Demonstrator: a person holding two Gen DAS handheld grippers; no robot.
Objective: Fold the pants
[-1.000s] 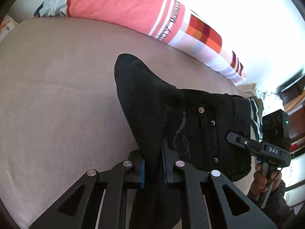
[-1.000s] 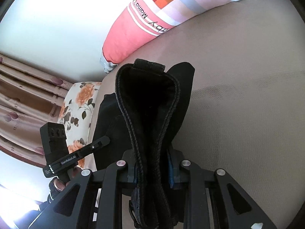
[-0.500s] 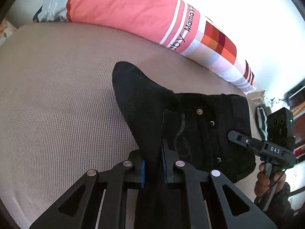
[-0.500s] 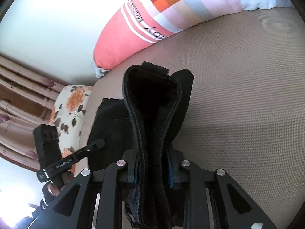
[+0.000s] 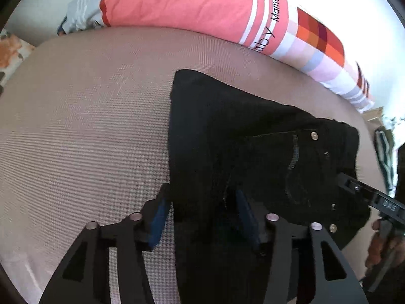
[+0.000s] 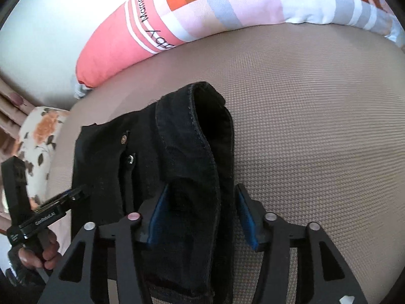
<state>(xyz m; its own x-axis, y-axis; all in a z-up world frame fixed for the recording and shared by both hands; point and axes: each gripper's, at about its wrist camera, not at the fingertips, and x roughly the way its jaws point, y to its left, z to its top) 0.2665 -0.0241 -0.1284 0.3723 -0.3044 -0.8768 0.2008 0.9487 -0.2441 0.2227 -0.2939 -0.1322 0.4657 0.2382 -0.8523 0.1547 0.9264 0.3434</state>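
Black denim pants (image 5: 253, 152) lie folded on the bed (image 5: 88, 126) – a woven beige sheet – near a striped pillow (image 5: 189, 7). Left tongs (image 5: 200, 210) and right tongs (image 6: 200, 207) have just been opening; thick stitched cloth sits loosely between their blue pads.

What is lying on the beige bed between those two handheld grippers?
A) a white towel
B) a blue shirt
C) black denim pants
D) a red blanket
C: the black denim pants, with metal rivets and pocket stitching, lie folded on the beige bed, between both grippers' open blue pads.
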